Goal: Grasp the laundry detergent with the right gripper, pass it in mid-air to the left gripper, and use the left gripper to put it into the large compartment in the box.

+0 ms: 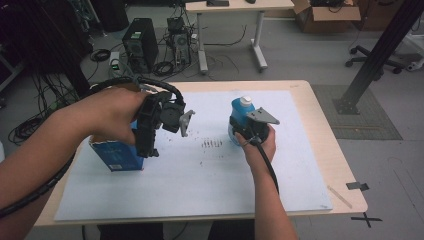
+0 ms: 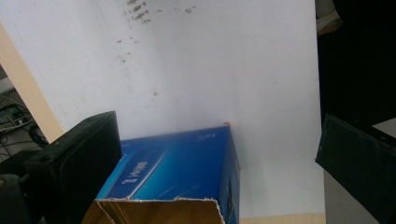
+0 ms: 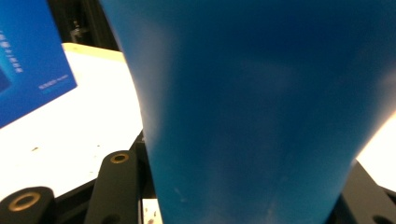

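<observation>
Left hand-held gripper hangs wide open over the torn blue box at the worktop's left, while the right hand-held gripper clamps the blue bottle near the middle.

box: glossy cardboard (torn raw edge) | bottle: smooth plastic | table: pale wood

On the table lay one white sheet, carrying one blue carton with a torn open top and one blue bottle with a white cap. Two tongs were present: left, right.
</observation>
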{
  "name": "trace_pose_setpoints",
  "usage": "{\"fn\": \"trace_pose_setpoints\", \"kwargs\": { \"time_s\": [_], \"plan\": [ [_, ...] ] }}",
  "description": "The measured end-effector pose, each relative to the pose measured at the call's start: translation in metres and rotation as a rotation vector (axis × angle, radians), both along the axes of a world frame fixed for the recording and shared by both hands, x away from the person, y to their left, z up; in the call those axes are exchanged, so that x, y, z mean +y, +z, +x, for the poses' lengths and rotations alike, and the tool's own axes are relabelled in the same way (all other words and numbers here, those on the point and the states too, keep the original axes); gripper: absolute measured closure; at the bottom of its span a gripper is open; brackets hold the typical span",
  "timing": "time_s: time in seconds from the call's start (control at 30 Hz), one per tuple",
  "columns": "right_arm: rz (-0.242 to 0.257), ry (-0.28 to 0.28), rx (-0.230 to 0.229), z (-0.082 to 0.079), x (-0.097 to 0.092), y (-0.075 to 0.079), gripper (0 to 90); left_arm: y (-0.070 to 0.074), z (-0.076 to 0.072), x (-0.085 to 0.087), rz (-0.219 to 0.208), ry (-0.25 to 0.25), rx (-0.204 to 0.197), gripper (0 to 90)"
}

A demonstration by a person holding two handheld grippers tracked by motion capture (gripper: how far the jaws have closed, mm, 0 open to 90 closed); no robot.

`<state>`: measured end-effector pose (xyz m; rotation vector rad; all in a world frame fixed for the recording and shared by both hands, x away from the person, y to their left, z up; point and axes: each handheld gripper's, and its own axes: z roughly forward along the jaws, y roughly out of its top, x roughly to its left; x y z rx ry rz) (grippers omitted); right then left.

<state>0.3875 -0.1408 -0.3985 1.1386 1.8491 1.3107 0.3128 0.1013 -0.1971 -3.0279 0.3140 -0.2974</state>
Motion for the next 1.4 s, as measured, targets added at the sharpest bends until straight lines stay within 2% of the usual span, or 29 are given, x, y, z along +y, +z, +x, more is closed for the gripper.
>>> {"fn": "trace_pose_setpoints", "kwargs": {
  "time_s": [0.17, 0.27, 0.33, 0.43, 0.5, 0.53, 0.57, 0.6, 0.63, 0.67, 0.8, 0.83, 0.97, 1.03, 1.07, 1.13, 1.2, 1.4],
  "plan": [
    [0.0, 0.07, 0.0, -0.003, -0.005, 0.018, 47.2, 0.006, 0.002, -0.001, -0.008, 0.007, -0.012, 0.4],
    [0.001, 0.132, 0.001, -0.006, -0.01, 0.033, 47.1, 0.01, 0.004, 0.001, -0.015, 0.01, -0.016, 0.4],
    [-0.003, 0.145, -0.002, -0.007, -0.012, 0.037, 47.1, 0.011, 0.005, 0.001, -0.016, 0.012, -0.017, 0.4],
    [-0.018, 0.211, 0.003, -0.01, -0.018, 0.053, 47.1, 0.015, 0.007, 0.002, -0.016, 0.018, -0.02, 0.4],
    [-0.025, 0.245, 0.004, -0.011, -0.021, 0.059, 47.1, 0.017, 0.008, 0.001, -0.013, 0.018, -0.02, 0.4],
    [-0.025, 0.245, 0.004, -0.011, -0.021, 0.059, 47.1, 0.017, 0.008, 0.001, -0.013, 0.018, -0.02, 0.4],
    [-0.028, 0.28, 0.01, -0.012, -0.024, 0.064, 47.1, 0.019, 0.009, 0.001, -0.018, 0.019, -0.024, 0.4],
    [-0.028, 0.28, 0.01, -0.012, -0.024, 0.064, 47.1, 0.019, 0.009, 0.001, -0.018, 0.019, -0.024, 0.4],
    [-0.035, 0.319, 0.018, -0.014, -0.025, 0.069, 47.1, 0.022, 0.009, 0.001, -0.016, 0.019, -0.026, 0.4],
    [-0.035, 0.319, 0.018, -0.014, -0.025, 0.069, 47.1, 0.022, 0.009, 0.001, -0.016, 0.019, -0.026, 0.4],
    [-0.045, 0.407, 0.023, -0.017, -0.027, 0.081, 47.0, 0.027, 0.009, 0.0, -0.025, 0.015, -0.022, 0.4],
    [-0.045, 0.407, 0.023, -0.017, -0.027, 0.081, 47.0, 0.028, 0.009, 0.0, -0.027, 0.012, -0.021, 0.4],
    [-0.036, 0.5, 0.015, -0.021, -0.027, 0.091, 46.9, 0.032, 0.009, -0.001, -0.036, 0.012, -0.015, 0.4],
    [-0.044, 0.546, 0.017, -0.023, -0.026, 0.094, 46.9, 0.033, 0.008, -0.002, -0.033, 0.018, -0.017, 0.4],
    [-0.044, 0.546, 0.017, -0.023, -0.026, 0.094, 46.9, 0.033, 0.008, -0.002, -0.033, 0.018, -0.017, 0.4],
    [-0.061, 0.603, 0.016, -0.026, -0.021, 0.097, 46.7, 0.035, 0.008, -0.002, -0.035, 0.011, -0.021, 0.4],
    [-0.081, 0.623, 0.009, -0.028, -0.018, 0.098, 46.7, 0.036, 0.008, -0.003, -0.034, 0.014, -0.022, 0.4],
    [-0.11, 0.69, 0.029, -0.03, -0.011, 0.097, 46.7, 0.038, 0.007, -0.004, -0.03, 0.017, -0.02, 0.4]
  ]
}}
